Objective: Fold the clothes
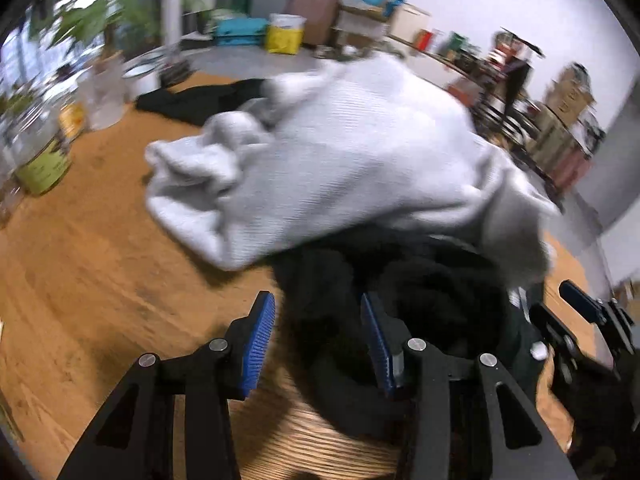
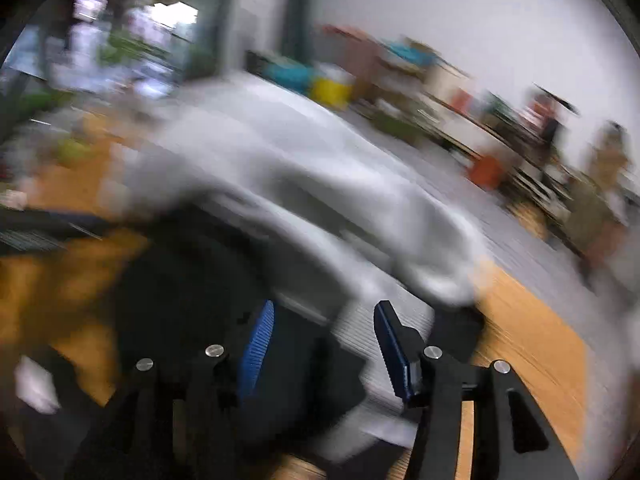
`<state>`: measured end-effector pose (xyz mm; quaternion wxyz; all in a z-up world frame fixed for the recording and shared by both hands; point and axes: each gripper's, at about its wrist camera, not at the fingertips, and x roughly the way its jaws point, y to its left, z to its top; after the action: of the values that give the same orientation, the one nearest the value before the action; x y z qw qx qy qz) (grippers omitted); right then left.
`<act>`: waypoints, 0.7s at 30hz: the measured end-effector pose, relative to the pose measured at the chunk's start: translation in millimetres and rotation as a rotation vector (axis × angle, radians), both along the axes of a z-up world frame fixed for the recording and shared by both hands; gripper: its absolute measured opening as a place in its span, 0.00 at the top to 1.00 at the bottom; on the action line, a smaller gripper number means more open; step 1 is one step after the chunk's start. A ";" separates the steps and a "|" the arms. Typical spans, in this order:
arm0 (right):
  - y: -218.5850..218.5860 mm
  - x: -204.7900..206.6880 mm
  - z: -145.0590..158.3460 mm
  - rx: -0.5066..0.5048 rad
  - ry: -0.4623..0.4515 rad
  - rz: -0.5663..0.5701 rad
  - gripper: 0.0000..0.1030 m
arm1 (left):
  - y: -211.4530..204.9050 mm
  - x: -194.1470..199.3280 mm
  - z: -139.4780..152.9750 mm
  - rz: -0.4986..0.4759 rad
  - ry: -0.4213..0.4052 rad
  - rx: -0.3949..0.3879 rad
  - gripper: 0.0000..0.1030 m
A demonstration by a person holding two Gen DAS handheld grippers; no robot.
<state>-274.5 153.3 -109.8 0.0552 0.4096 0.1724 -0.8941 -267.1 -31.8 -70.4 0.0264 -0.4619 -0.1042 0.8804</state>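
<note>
white garments: 1 (image 1: 320, 152) | black garments: 2, one under the white one (image 1: 420, 300), one farther back on the table (image 1: 200, 102) | grippers: 2, left (image 1: 318, 334), right (image 2: 324, 346) | wooden tables: 1 (image 1: 100, 272) | glass jars at table edge: 2 (image 1: 40, 156) (image 1: 105, 96) | yellow bins on floor: 1 (image 1: 285, 38)

Right wrist view is motion-smeared: white garment (image 2: 304, 200) has no sharp edges, shelf clutter unreadable. Black garment (image 1: 420, 300) partly buried under the white one. Jar (image 1: 44, 160) label illegible.
</note>
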 end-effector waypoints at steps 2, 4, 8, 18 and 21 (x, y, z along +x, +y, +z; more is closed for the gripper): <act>40.2 -8.1 -24.8 0.045 -0.056 -0.131 0.51 | 20.3 3.4 2.9 -0.061 0.029 -0.016 0.59; 79.3 -16.3 -49.2 0.086 -0.111 -0.258 0.51 | 48.7 5.7 -2.0 -0.131 0.031 -0.004 0.59; 94.8 -30.9 -68.7 0.013 -0.121 -0.294 0.55 | 75.4 -15.7 -31.4 -0.179 -0.031 0.010 0.59; -19.7 -89.6 -81.3 0.071 -0.092 -0.081 0.81 | 56.5 -37.1 -63.5 -0.016 -0.092 -0.194 0.60; -50.9 -90.5 -83.6 0.079 -0.092 -0.018 0.81 | 23.4 -39.0 -66.3 0.072 -0.129 -0.156 0.61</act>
<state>-365.0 102.4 -193.4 0.0386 0.4537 0.2012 -0.8673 -306.2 -8.4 -136.7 -0.0479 -0.5141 -0.0535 0.8547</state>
